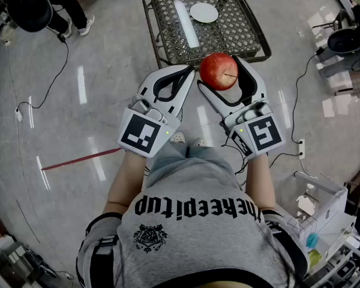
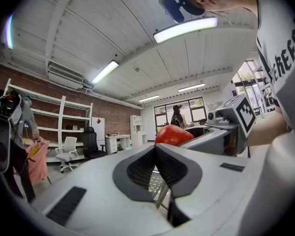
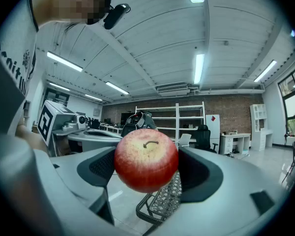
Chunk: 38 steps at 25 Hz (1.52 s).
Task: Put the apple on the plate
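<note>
A red apple (image 1: 219, 71) sits between the jaws of my right gripper (image 1: 222, 77), held level in the air just short of the near edge of a black mesh table (image 1: 240, 35). In the right gripper view the apple (image 3: 146, 159) fills the gap, stem up, with both dark pads pressed on its sides. A small white plate (image 1: 203, 12) lies at the table's far side. My left gripper (image 1: 183, 72) hovers beside the right one, its pads meeting with nothing between them (image 2: 155, 149). From the left gripper view the apple (image 2: 173, 134) peeks over the jaws.
A long white strip (image 1: 186, 23) lies on the mesh table next to the plate. A person's legs (image 1: 72, 11) and a black chair (image 1: 27, 8) stand at the upper left. Cables and a red line (image 1: 78, 159) cross the glossy floor. A white box (image 1: 324, 212) stands at lower right.
</note>
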Each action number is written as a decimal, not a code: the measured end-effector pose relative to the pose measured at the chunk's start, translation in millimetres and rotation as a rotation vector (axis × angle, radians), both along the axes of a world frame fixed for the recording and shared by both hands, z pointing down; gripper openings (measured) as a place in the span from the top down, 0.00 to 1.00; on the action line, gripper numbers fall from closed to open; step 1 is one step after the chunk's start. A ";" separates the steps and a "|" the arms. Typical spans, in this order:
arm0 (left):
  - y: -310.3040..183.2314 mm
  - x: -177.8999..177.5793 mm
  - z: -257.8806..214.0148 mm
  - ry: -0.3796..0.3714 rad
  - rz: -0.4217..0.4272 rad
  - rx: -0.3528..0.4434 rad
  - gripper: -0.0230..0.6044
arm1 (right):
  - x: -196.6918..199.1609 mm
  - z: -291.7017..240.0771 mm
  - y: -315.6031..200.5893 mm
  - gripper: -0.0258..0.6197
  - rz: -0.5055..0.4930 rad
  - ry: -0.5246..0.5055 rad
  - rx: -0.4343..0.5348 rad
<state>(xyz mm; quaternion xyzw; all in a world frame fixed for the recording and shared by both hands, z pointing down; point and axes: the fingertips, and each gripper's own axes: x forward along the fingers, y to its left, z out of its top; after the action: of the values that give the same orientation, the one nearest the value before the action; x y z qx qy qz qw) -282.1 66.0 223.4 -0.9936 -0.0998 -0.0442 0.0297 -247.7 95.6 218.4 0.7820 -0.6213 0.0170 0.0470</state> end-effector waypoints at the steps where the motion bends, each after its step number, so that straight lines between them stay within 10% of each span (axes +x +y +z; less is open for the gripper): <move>1: -1.3 1.4 -1.0 0.002 0.000 0.000 0.93 | 0.6 -0.7 -1.3 0.35 -0.002 0.001 -0.001; 28: -31.1 41.2 10.0 0.014 0.094 -0.015 0.93 | 37.2 7.4 -22.3 0.34 0.111 -0.023 0.003; 38: -4.2 94.3 1.6 0.011 0.036 -0.001 0.93 | 81.5 5.5 -3.3 0.34 -0.004 -0.012 -0.016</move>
<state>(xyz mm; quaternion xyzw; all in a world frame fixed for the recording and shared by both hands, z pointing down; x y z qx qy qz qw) -187.8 61.8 225.0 -0.9919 -0.1174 -0.0381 0.0307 -166.2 92.4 223.9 0.7803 -0.6229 0.0266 0.0495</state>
